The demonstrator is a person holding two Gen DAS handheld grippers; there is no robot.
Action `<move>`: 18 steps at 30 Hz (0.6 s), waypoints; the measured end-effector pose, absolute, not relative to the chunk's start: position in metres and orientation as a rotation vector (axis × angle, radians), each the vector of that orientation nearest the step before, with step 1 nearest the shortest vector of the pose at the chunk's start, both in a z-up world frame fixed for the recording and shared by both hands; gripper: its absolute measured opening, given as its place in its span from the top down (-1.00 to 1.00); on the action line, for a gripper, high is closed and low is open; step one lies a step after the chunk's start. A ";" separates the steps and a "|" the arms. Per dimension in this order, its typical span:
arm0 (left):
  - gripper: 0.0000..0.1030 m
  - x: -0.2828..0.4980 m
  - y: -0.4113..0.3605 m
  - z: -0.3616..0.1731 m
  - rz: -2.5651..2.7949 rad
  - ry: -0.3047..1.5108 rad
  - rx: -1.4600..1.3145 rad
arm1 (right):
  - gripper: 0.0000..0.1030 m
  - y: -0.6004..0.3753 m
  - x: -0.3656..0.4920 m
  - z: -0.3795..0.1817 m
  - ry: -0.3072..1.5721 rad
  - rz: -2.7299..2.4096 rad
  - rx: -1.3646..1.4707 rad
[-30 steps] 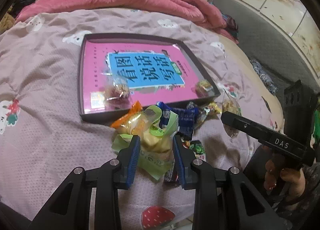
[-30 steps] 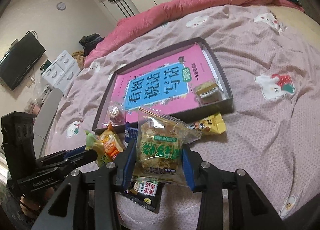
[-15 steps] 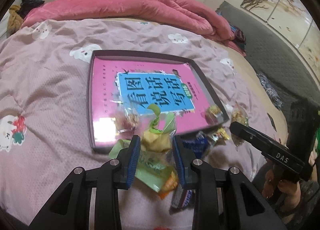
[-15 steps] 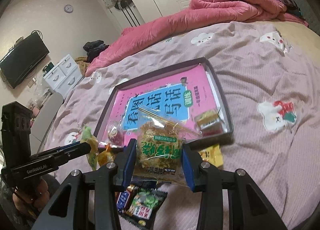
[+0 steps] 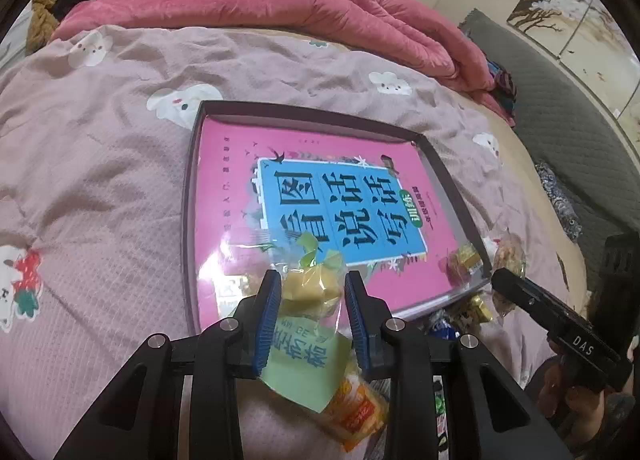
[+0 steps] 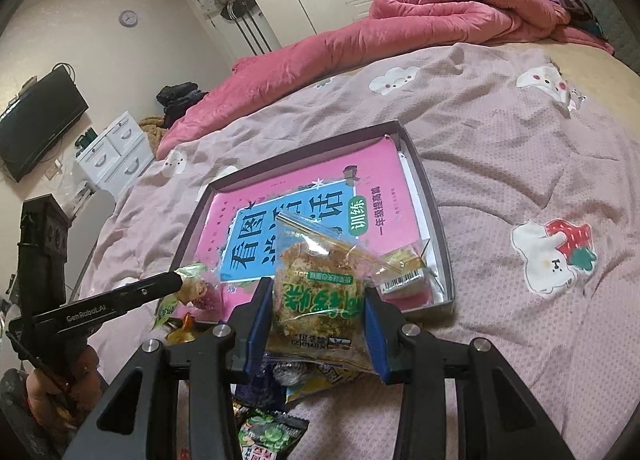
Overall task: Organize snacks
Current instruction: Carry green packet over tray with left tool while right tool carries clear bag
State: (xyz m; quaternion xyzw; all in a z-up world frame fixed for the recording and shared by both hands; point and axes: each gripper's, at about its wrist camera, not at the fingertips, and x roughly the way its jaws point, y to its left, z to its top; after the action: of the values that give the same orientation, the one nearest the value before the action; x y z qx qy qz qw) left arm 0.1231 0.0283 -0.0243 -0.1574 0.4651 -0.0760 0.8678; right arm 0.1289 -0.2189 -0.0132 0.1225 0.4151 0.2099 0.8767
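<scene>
My left gripper (image 5: 313, 279) is shut on a green-and-yellow snack packet (image 5: 306, 344) and holds it over the near edge of the dark tray (image 5: 192, 188). A pink book (image 5: 304, 164) lines the tray. My right gripper (image 6: 318, 289) is shut on a clear packet of brown crisp cake with a green label (image 6: 320, 260), just above the tray's near rim (image 6: 438, 220). A small gold snack (image 5: 464, 260) lies in the tray's near right corner, where the right wrist view shows its barcode (image 6: 404, 280). In that view the left gripper (image 6: 176, 285) comes in from the left.
Several loose snack packets (image 6: 272, 432) lie on the mauve bedspread (image 6: 520, 164) just in front of the tray. A rolled pink duvet (image 5: 280, 4) lies along the far side of the bed. A person's hand (image 5: 580, 400) holds the right gripper's handle.
Both grippers have lifted their packets off the loose pile and carried them forward, towards the tray's near edge. The tray now looks larger and closer in both views.
</scene>
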 end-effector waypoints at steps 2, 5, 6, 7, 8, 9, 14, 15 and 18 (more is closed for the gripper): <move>0.34 0.127 0.027 -0.025 -0.155 0.970 -0.320 | 0.18 -0.219 0.132 -0.015 0.870 0.437 0.255; 0.34 0.134 0.026 -0.027 -0.159 0.970 -0.329 | 0.18 -0.218 0.137 -0.018 0.877 0.437 0.254; 0.34 0.136 0.025 -0.028 -0.161 0.971 -0.329 | 0.18 -0.217 0.138 -0.018 0.878 0.438 0.251; 0.34 0.137 0.024 -0.029 -0.162 0.972 -0.330 | 0.18 -0.216 0.139 -0.019 0.879 0.437 0.249; 0.34 0.139 0.022 -0.029 -0.163 0.973 -0.330 | 0.18 -0.215 0.140 -0.019 0.880 0.439 0.244; 0.34 0.140 0.021 -0.030 -0.164 0.972 -0.327 | 0.18 -0.214 0.141 -0.020 0.881 0.441 0.239; 0.32 0.146 0.015 -0.033 -0.164 0.973 -0.319 | 0.18 -0.207 0.147 -0.025 0.889 0.446 0.210; 0.32 0.146 0.015 -0.033 -0.164 0.973 -0.320 | 0.18 -0.205 0.149 -0.025 0.890 0.447 0.206; 0.32 0.148 0.013 -0.033 -0.165 0.972 -0.317 | 0.18 -0.203 0.153 -0.025 0.883 0.451 0.199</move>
State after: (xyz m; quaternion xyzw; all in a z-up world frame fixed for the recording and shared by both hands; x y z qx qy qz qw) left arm 0.1484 0.0131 -0.0332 -0.1517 0.4644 -0.0791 0.8689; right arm 0.1528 -0.2030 -0.0253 0.0954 0.4230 0.2161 0.8748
